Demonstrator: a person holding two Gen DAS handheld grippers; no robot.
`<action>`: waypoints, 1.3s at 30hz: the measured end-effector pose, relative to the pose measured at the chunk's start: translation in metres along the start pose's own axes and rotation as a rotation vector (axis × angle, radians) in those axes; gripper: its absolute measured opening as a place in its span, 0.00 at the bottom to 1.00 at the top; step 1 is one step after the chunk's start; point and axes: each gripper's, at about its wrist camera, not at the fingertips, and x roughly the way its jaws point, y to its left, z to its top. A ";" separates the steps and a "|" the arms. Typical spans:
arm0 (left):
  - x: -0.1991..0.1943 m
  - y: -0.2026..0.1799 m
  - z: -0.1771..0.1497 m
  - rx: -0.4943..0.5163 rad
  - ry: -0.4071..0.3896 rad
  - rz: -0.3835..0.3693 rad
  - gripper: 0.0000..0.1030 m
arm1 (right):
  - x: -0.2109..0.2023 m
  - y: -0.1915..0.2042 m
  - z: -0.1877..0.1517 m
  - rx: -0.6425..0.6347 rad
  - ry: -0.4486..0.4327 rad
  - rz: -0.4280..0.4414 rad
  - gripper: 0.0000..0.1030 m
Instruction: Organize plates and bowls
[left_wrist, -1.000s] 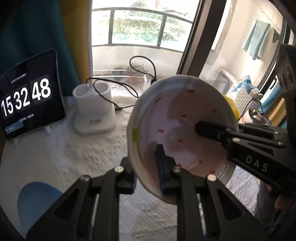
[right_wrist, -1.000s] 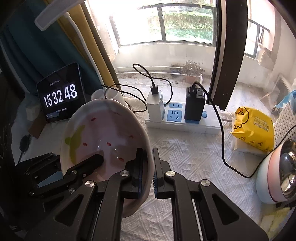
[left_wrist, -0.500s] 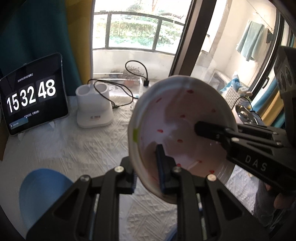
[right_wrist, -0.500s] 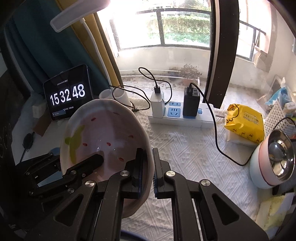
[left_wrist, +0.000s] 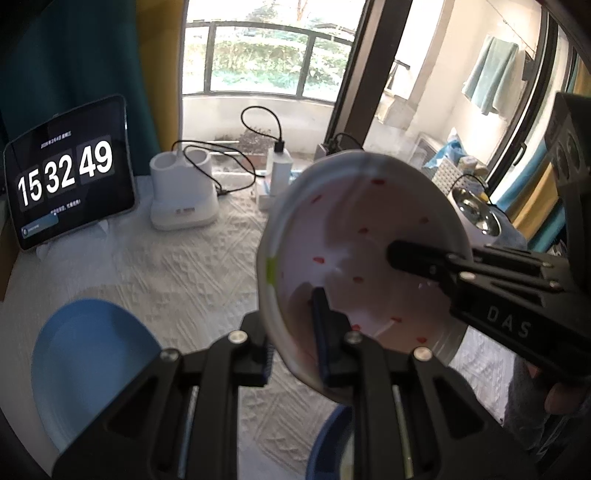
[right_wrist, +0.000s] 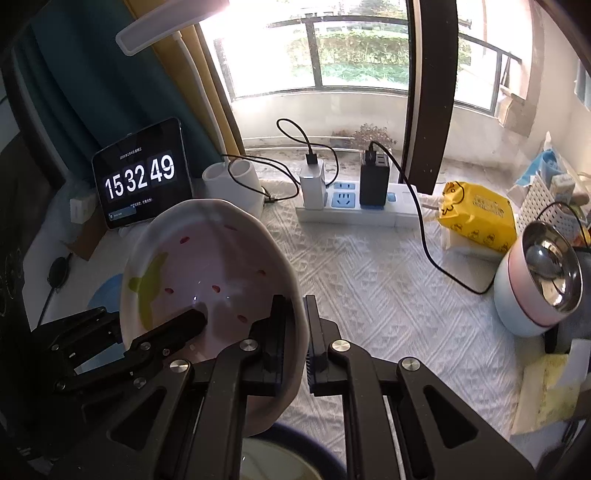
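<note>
While both tools grip it from opposite sides, a pale pink bowl (left_wrist: 364, 254) with red flecks and a green mark hangs tilted in the air above the desk (left_wrist: 177, 266), filling the centre of the left wrist view. The left tool (left_wrist: 295, 347), at the bottom centre of that view, pinches the bowl's near rim, one finger inside and one outside. The right tool (right_wrist: 295, 347), at the bottom centre of its own view, pinches the opposite rim in the same way, its fingers pressed onto the wall.

A blue plate (left_wrist: 88, 373) lies on the white cloth at the lower left of the left wrist view. A dark blue rim (right_wrist: 295, 450), possibly another bowl, shows at the bottom edge under the held one; the view there is too cropped to be sure. A steel-lined bowl (right_wrist: 543, 284) sits at the right edge of the right wrist view.

With two thin grips on a smooth, tilted rim, the main risk appears to be slippage: if either tool pulls away unevenly, the bowl could twist free and drop onto the dish beneath.
</note>
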 end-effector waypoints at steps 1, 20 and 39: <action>-0.001 -0.001 -0.002 0.001 0.001 -0.001 0.18 | -0.001 0.000 -0.003 0.004 0.001 -0.001 0.10; -0.016 -0.022 -0.035 0.046 0.023 -0.045 0.18 | -0.027 -0.004 -0.041 0.065 -0.007 -0.021 0.10; -0.042 -0.040 -0.067 0.100 0.028 -0.077 0.18 | -0.057 -0.003 -0.085 0.137 -0.015 -0.025 0.11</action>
